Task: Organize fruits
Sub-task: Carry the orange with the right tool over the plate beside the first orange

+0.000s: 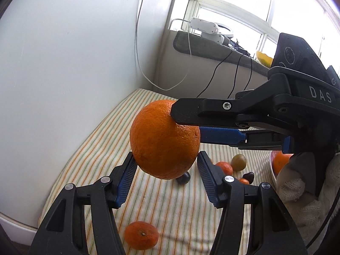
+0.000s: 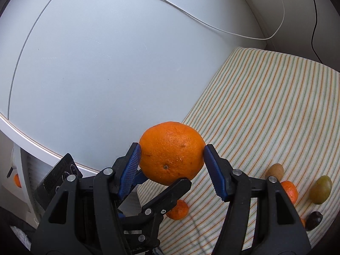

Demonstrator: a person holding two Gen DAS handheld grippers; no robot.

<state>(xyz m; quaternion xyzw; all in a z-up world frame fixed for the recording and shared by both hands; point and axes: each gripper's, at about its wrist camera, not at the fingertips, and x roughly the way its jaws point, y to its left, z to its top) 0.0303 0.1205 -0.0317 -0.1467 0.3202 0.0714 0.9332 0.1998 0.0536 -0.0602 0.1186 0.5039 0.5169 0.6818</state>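
both grippers clamp one large orange [image 1: 164, 139] in mid-air above a striped cloth [image 1: 174, 208]: the left gripper [image 1: 166, 165] has its blue pads pressed on the fruit's lower flanks, and the right gripper [image 2: 172, 159] pinches it from the sides, crossing the other's fingers. below, a mandarin [image 1: 141, 234] lies loose on the cloth; farther off sit another mandarin [image 1: 224, 167], a green fruit [image 1: 238, 162] and a dark one [image 1: 248, 177], beside a bowl [image 1: 273, 175] already holding an orange fruit. the risk, in our judgement: uneven pull between the two grips could roll the smooth, round orange free to drop among the fruit beneath.
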